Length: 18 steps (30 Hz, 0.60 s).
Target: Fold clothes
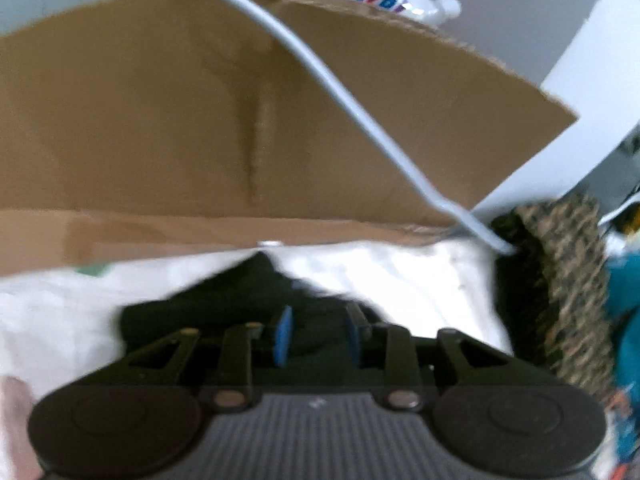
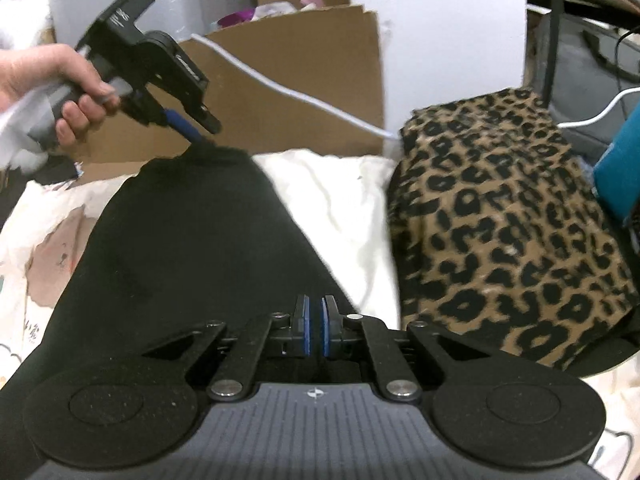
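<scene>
A black garment (image 2: 172, 248) lies spread on a white bedsheet (image 2: 344, 216) with faint printed figures at its left edge. It runs from the near edge of the right wrist view up to a narrow far corner.

The left gripper (image 2: 200, 132), held in a person's hand (image 2: 60, 92), hangs tilted over that far corner, its blue-padded fingers (image 2: 180, 122) reaching down to the cloth. In the left wrist view the left gripper (image 1: 318, 336) shows its two blue pads standing apart with black cloth beneath and between them. The picture is blurred, and the pads do not appear to press on the fabric.

The right gripper (image 2: 315, 332) sits at the near right edge of the garment. Its fingers (image 2: 306, 330) are drawn almost together, with only a thin gap. Whether a fold of black cloth is pinched there cannot be told.

To the right of the garment, apart from it across a strip of sheet, rests a folded leopard-print cloth (image 2: 508, 216). Behind the bed stands an open cardboard box (image 2: 296, 80), and a white cable (image 2: 288, 92) crosses its front down to the far left corner of the leopard-print cloth. A teal object (image 2: 620, 168) shows at the far right.
</scene>
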{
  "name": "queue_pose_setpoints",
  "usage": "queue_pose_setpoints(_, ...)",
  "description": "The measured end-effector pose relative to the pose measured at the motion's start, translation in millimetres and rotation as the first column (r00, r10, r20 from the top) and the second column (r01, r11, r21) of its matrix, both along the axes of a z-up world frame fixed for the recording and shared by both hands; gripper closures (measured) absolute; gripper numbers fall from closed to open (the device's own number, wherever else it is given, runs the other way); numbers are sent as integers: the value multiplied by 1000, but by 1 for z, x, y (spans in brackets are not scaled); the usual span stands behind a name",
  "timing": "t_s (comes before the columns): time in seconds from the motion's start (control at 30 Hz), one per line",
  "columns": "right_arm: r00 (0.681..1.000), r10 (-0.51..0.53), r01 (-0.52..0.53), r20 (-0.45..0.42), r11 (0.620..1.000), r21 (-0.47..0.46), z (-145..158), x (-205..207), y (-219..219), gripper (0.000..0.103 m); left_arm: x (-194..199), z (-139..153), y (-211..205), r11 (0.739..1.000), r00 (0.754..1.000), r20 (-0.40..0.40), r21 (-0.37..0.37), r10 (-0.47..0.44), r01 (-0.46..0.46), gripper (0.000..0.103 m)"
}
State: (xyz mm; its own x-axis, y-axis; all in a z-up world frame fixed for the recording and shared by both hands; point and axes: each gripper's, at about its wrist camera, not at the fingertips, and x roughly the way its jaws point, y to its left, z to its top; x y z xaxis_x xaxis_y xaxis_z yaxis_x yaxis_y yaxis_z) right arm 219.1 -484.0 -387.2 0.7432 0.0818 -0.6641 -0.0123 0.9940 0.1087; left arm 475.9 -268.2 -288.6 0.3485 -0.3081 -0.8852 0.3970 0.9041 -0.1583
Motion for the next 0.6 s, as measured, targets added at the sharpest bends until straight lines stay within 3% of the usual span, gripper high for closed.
queue_pose_setpoints(0.1, 999, -9, 8, -35, 1000, -8, -8, 2, 2, 98, 2, -10, 12, 998, 1000, 3, 55, -1, 1, 74)
queue_pose_setpoints(0.27, 995, -44, 44, -89, 999, -11, -17, 2, -8, 94, 10, -35, 15, 999, 1000, -13, 40, 14, -13, 73)
queue_pose_setpoints(0.3, 994, -52, 51, -95, 999, -17, -18, 1, -11, 89, 11, -41, 15, 999, 1000, -9, 39, 21, -21, 73)
queue_pose_setpoints(0.6, 987, -110, 112, -121, 994, 17, -25, -21, -30, 88, 30, -59, -3, 999, 996, 86, 27, 23, -25, 69)
